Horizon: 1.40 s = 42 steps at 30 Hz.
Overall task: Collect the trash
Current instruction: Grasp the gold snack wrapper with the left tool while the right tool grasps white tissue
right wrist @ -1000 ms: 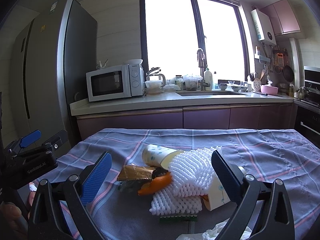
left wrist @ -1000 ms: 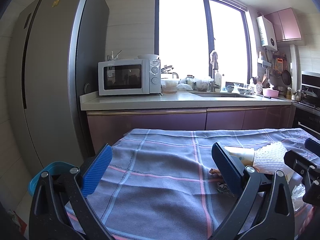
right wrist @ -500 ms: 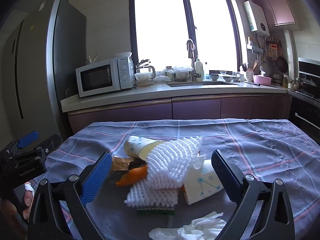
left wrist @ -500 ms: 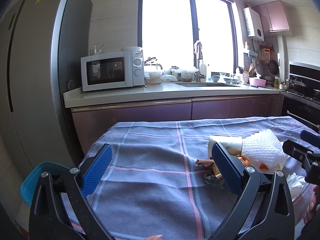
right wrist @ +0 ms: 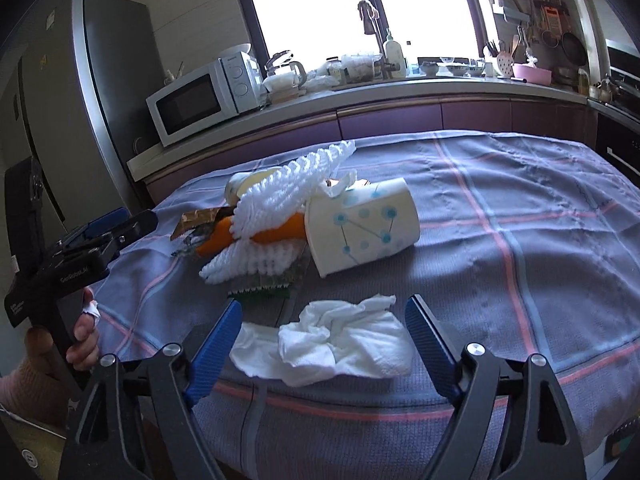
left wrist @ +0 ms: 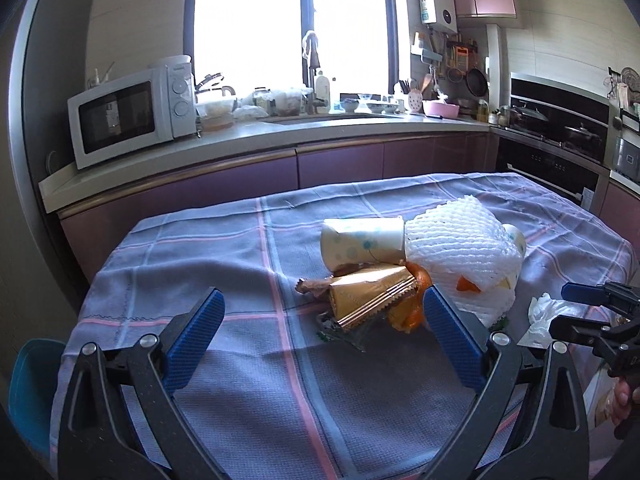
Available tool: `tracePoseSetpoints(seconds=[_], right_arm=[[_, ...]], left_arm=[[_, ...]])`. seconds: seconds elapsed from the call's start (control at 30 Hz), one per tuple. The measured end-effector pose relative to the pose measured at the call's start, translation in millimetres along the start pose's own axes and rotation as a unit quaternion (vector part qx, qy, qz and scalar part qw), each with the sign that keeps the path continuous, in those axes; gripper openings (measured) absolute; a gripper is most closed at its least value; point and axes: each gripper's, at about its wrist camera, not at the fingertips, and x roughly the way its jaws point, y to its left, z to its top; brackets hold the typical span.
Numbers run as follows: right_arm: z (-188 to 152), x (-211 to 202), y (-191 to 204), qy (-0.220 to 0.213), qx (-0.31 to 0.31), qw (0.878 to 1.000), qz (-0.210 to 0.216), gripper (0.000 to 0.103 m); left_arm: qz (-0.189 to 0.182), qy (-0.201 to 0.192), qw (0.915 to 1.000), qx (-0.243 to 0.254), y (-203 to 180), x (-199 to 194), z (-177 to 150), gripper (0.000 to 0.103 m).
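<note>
Tissue, crumpled white paper wad, looks soft and light, so we pinch its middle; right gripper, closing, straddles it, left gripper open, empty.

Strong daylight pours through the window behind the counter, blown out to pure white in both views. The counter's front cabinets sit in backlit shade. On the tablecloth, the trash pile throws soft shadows toward the near edge, and the gold wrapper catches a glint. Fisheye distortion bows straight lines, and the corners fall to black. Focus is fairly sharp throughout.
</note>
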Motion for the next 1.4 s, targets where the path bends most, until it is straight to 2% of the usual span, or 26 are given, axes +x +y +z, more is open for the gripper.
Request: tracePoseSetpoints(seconds=[0.1,0.17,0.2,0.27,0.3,0.37,0.43,0.53,0.7,0.77,0.83,0.9,0.97,1.0,1.1,1.2,1.3,1.37,1.4], right_arm=[[-4.9,6.8,-7.1,0.015,0.015,1.000,0.008,0.065],[-6.7,9.3,-11.0,0.024,0.026,0.999,0.015,0.050],[-7.6,9.6,-12.6,0.027,0.028,0.999,0.019,0.046],[-8.3,7.7,-13.8,0.027,0.029,0.999,0.033,0.032],[-8.0,6.5,-13.6,0.027,0.026,0.999,0.036,0.030],[-6.9,4.5,-11.5,0.029,0.019,0.999,0.040,0.022],[-5.2,2.5,-8.3,0.028,0.013,0.998,0.051,0.020],[0.7,-1.6,0.1,0.024,0.003,0.997,0.076,0.019],[10.9,-6.1,21.5,0.014,-0.021,0.994,0.107,0.019],[14.7,-6.3,28.2,0.009,-0.026,0.993,0.117,0.019],[18.7,-5.3,33.3,0.004,-0.026,0.992,0.126,0.019],[23.1,-2.4,37.9,0.000,-0.029,0.991,0.133,0.019],[27.4,1.7,42.9,-0.003,-0.032,0.989,0.143,0.019],[28.8,4.1,45.8,-0.004,-0.036,0.989,0.147,0.019],[34.8,10.9,53.0,-0.006,-0.045,0.987,0.157,0.019],[38.8,16.2,55.9,-0.006,-0.050,0.985,0.163,0.019],[42.9,21.5,56.3,-0.004,-0.052,0.985,0.166,0.019],[45.2,24.2,55.9,-0.004,-0.050,0.984,0.169,0.020],[45.5,24.6,55.8,-0.004,-0.049,0.984,0.171,0.020]], left_arm=[[-0.030,0.031,0.9990,-0.006,-1.4,19.0,0.2,0.091],[-0.046,0.056,0.9973,-0.010,-0.7,28.3,0.1,0.076],[-0.052,0.066,0.9964,-0.013,-0.7,33.7,-0.2,0.072],[-0.069,0.083,0.9939,-0.022,0.0,41.3,-0.7,0.055],[-0.079,0.089,0.9925,-0.028,1.5,43.9,-0.9,0.050],[-0.093,0.098,0.9902,-0.037,4.4,47.2,-1.4,0.027],[-0.100,0.100,0.9891,-0.042,6.2,48.1,-2.1,0.011],[-0.107,0.092,0.9889,-0.048,10.4,41.7,-1.3,0.001],[-0.113,0.078,0.9881,-0.069,25.2,26.6,3.5,0.004],[-0.113,0.073,0.9880,-0.077,32.9,19.9,5.1,0.030],[-0.098,0.066,0.9897,-0.080,40.2,14.8,6.2,0.046],[-0.092,0.061,0.9903,-0.084,47.8,12.4,8.0,0.048],[-0.091,0.064,0.9894,-0.094,53.7,14.5,11.5,0.059],[-0.097,0.067,0.9880,-0.100,56.5,17.9,13.8,0.062],[-0.107,0.087,0.9845,-0.109,60.3,34.7,18.2,0.064],[-0.130,0.122,0.9770,-0.117,59.9,57.8,16.4,0.059],[-0.142,0.152,0.9699,-0.127,59.1,74.6,12.2,0.035],[-0.148,0.161,0.9665,-0.134,60.8,78.7,10.3,0.007],[-0.150,0.164,0.9653,-0.137,61.0,80.1,7.0,0.006]])
